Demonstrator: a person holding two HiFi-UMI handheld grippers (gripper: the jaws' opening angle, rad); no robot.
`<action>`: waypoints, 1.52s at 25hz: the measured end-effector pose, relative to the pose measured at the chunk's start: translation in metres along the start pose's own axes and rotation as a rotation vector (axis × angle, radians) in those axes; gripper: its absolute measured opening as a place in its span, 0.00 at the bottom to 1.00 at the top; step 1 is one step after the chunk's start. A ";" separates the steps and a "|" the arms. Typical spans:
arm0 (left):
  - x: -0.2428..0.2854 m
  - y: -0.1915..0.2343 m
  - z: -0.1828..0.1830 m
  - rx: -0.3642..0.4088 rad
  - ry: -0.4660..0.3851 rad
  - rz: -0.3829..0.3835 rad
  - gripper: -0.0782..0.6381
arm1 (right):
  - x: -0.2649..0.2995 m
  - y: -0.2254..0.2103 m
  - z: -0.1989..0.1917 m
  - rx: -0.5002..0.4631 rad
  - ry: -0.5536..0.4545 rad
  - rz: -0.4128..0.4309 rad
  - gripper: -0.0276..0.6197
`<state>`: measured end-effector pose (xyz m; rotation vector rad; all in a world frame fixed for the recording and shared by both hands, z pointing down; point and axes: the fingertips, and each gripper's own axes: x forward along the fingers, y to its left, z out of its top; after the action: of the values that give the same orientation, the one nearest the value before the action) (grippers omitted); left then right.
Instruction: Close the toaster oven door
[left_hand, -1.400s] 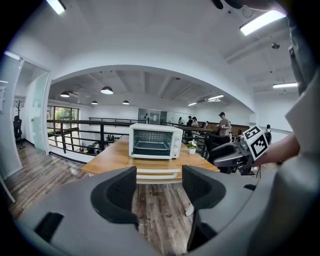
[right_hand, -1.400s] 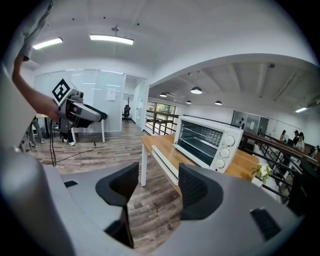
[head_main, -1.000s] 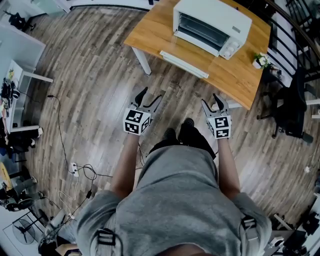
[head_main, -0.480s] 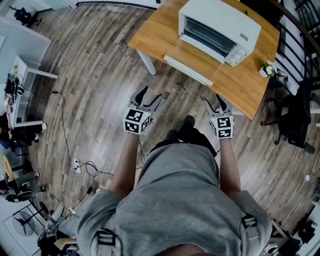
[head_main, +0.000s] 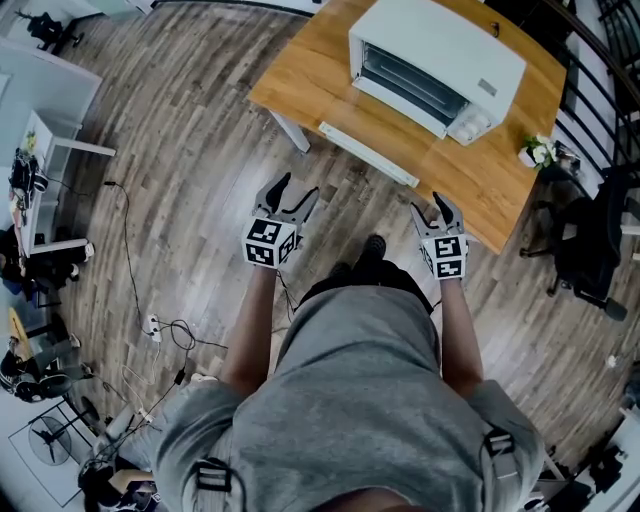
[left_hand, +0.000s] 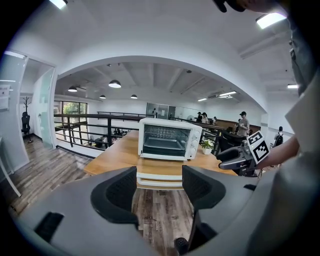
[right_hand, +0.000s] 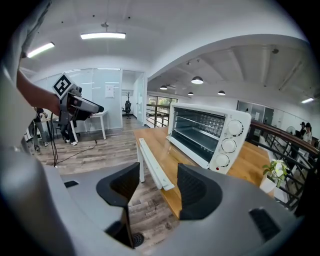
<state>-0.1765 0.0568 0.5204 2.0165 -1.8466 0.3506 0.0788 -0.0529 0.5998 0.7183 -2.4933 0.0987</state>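
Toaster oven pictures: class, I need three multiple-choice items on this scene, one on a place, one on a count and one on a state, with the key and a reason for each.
1. Where does the toaster oven stand?
A. on the wooden table
B. on the floor
C. on a chair

2. How many knobs are on its front?
A. one
B. five
C. three

3. How is its door?
A. shut
B. folded down, open
C. lying on the floor

Key:
1 A: the head view shows it on the tabletop.
2 C: the right gripper view shows three in a column.
3 B: the door lies flat in front of the open inside with its rack.
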 end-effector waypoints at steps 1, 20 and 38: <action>0.004 0.000 0.000 -0.004 0.002 0.001 0.51 | 0.002 -0.002 0.000 0.001 0.003 0.007 0.42; 0.072 0.019 -0.011 -0.042 0.048 -0.006 0.51 | 0.027 -0.023 -0.030 0.020 0.095 0.045 0.42; 0.154 0.074 -0.042 0.021 0.188 -0.153 0.51 | 0.071 -0.018 -0.059 0.198 0.199 -0.054 0.42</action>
<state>-0.2312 -0.0675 0.6326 2.0465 -1.5725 0.4983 0.0652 -0.0893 0.6859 0.8139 -2.2932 0.3829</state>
